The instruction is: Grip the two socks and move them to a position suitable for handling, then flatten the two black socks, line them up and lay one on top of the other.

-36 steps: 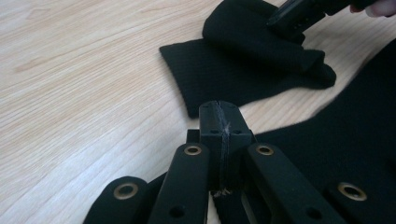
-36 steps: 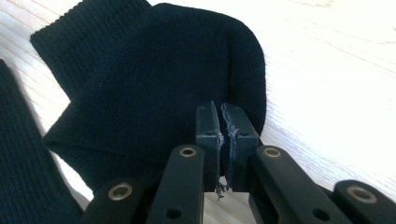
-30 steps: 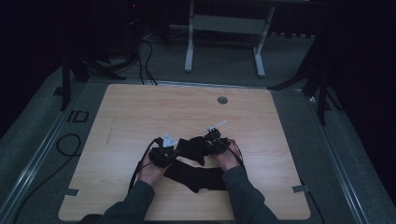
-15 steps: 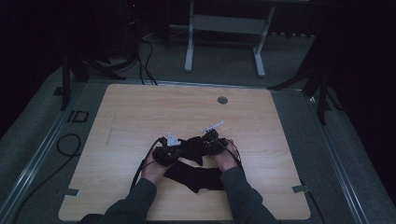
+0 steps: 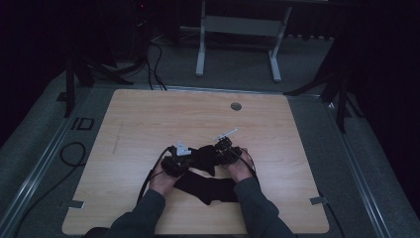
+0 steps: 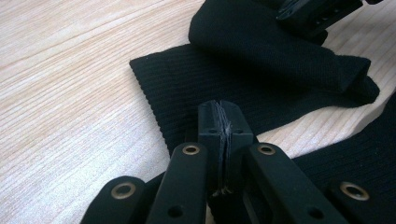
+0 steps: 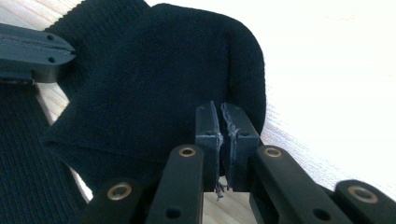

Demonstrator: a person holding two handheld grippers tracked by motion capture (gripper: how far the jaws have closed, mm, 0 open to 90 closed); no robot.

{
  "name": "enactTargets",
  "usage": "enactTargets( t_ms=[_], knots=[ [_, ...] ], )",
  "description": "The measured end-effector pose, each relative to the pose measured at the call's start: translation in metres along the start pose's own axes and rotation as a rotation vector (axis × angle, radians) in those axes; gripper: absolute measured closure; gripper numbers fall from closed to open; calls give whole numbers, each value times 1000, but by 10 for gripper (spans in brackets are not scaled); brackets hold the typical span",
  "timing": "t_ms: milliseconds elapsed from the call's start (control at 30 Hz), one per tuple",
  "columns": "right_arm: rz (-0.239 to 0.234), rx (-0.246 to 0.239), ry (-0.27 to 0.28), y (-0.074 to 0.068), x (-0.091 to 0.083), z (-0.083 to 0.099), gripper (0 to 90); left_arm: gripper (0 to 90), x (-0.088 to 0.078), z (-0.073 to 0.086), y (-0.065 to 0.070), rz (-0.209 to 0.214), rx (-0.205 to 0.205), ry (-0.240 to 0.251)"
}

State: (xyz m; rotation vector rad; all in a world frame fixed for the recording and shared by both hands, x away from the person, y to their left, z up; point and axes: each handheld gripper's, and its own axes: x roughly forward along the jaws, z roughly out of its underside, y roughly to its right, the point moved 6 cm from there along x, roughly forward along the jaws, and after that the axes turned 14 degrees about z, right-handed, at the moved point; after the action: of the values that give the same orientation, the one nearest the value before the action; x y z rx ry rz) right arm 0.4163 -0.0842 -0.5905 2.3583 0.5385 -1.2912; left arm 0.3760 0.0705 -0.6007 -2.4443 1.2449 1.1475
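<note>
A black sock point(image 5: 204, 154) lies on the wooden table point(image 5: 148, 124) between the two hands. Its ribbed cuff point(image 6: 187, 88) lies flat, and its smooth toe end point(image 6: 280, 51) is folded over on top. My left gripper point(image 6: 223, 116) is shut, with its pads pinched on the ribbed cuff. It sits just left of the sock point(image 5: 190, 158). My right gripper point(image 7: 223, 119) is shut at the edge of the folded toe part point(image 7: 159, 79). In the high view this gripper point(image 5: 212, 152) meets the sock from the right. More black ribbed cloth point(image 5: 208, 187) lies flat between the forearms.
A small round grommet point(image 5: 236, 106) sits near the table's far edge. Cables trail from both grippers over the near part of the table. A metal stand point(image 5: 237, 39) is on the floor beyond the table. Bare wood stretches to the left, right and far side.
The left hand has shifted slightly right, toward the right hand, so the sock between the two grippers is more bunched. The right hand has stayed put.
</note>
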Motion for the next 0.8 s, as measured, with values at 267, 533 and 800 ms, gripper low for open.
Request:
enactTargets(
  t_ms=[267, 533, 800],
  knots=[
    [-42, 47, 8, 9, -4, 2, 859, 890, 0, 0, 0, -2, 2, -1],
    [-36, 72, 46, 24, -19, 9, 867, 890, 0, 0, 1, -18, 16, -8],
    [-29, 101, 82, 40, -30, 23, 867, 890, 0, 0, 1, -17, 16, -8]
  ],
)
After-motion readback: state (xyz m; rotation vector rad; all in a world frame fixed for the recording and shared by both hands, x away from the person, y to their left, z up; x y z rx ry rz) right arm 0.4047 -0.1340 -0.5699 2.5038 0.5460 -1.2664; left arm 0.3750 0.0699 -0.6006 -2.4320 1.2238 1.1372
